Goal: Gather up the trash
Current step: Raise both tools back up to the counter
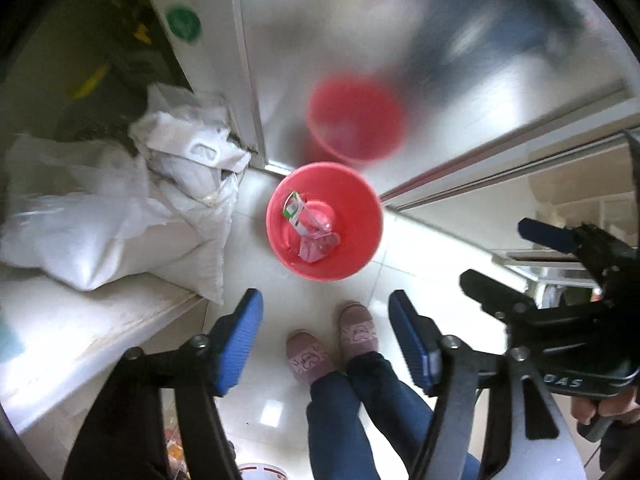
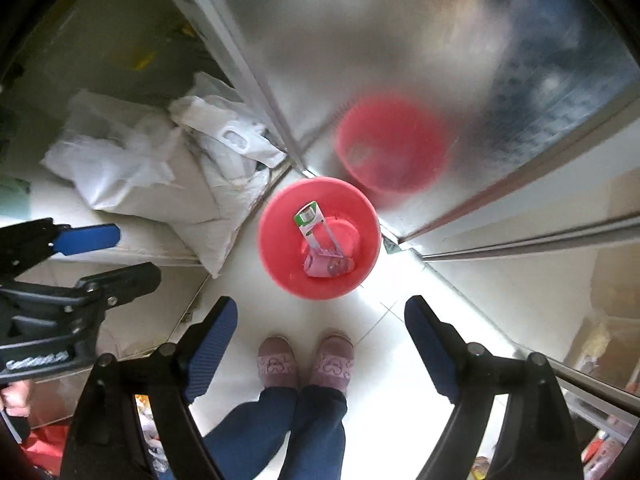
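Note:
A red bin (image 1: 360, 248) (image 2: 276, 252) stands on the white tiled floor far below both grippers. Inside it lie a green-and-white carton (image 1: 294, 210) (image 2: 307, 220) and a clear bottle with a pink label (image 1: 316, 248) (image 2: 328, 267). My left gripper (image 1: 326, 340) points straight down, open, with nothing between its blue pads (image 1: 240, 336). My right gripper (image 2: 320, 344) is also open and empty, high above the floor. Each gripper shows in the other's view: the right gripper (image 1: 508, 256) at the side of the left wrist view, the left gripper (image 2: 128, 256) at the side of the right wrist view.
The person's feet in pink slippers (image 1: 356, 330) (image 2: 276, 364) stand just in front of the bin. White sacks and plastic bags (image 1: 100, 220) (image 2: 140, 176) are piled to the left. Brushed-metal doors (image 1: 400, 40) (image 2: 360, 40) behind the bin mirror it.

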`<action>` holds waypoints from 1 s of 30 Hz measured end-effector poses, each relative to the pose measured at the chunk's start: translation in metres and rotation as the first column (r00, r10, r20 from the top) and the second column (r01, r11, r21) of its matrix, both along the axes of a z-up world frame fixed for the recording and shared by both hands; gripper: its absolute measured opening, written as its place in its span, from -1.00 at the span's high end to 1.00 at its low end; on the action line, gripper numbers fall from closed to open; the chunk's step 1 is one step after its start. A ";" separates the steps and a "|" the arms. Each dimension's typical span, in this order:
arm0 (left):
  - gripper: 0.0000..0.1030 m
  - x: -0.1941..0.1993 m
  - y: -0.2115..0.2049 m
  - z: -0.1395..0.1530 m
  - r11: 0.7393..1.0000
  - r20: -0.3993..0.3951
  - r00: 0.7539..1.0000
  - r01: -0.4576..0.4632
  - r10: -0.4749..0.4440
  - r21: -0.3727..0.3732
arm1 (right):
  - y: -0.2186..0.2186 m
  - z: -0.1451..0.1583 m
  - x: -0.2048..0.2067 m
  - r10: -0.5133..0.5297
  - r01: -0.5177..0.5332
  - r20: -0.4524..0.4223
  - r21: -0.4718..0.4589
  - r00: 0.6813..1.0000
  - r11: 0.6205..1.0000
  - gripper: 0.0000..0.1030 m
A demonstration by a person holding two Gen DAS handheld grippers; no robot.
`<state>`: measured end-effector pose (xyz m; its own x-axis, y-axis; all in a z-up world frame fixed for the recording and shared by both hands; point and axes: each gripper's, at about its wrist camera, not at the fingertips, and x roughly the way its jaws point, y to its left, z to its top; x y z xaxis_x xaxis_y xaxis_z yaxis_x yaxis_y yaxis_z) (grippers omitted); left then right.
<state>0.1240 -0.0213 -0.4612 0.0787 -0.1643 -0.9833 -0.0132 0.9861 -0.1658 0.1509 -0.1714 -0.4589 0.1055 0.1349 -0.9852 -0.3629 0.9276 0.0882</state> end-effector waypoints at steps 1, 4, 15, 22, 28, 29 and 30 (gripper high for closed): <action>-0.42 -0.005 0.001 0.016 1.000 0.012 1.000 -0.012 0.012 0.000 | 0.001 0.013 -0.004 0.000 0.000 0.005 0.008 1.000 1.000 -0.64; -0.58 -0.016 0.001 0.059 1.000 0.045 0.999 -0.031 0.031 -0.002 | 0.000 0.056 -0.016 0.002 -0.003 0.034 0.024 0.999 1.000 -0.70; -0.67 -0.047 0.007 0.234 0.999 0.234 0.971 -0.040 0.041 -0.008 | 0.011 0.228 -0.062 0.070 -0.060 0.280 -0.042 0.957 0.997 -0.92; -0.85 -0.050 0.011 0.315 0.999 0.367 0.930 -0.026 0.016 0.022 | 0.007 0.308 -0.074 0.052 -0.047 0.406 -0.022 0.912 0.999 -0.99; -1.00 -0.041 0.016 0.355 0.998 0.449 0.893 -0.007 -0.020 0.060 | -0.002 0.346 -0.067 -0.027 0.006 0.446 0.048 0.894 0.999 -0.99; -1.00 -0.038 0.017 0.363 0.999 0.450 0.893 -0.005 -0.018 0.050 | -0.004 0.352 -0.065 -0.035 0.008 0.453 0.060 0.891 0.998 -0.99; -1.00 -0.036 0.019 0.368 0.999 0.455 0.890 -0.004 -0.013 0.036 | -0.004 0.359 -0.063 -0.046 0.014 0.461 0.073 0.886 0.997 -0.99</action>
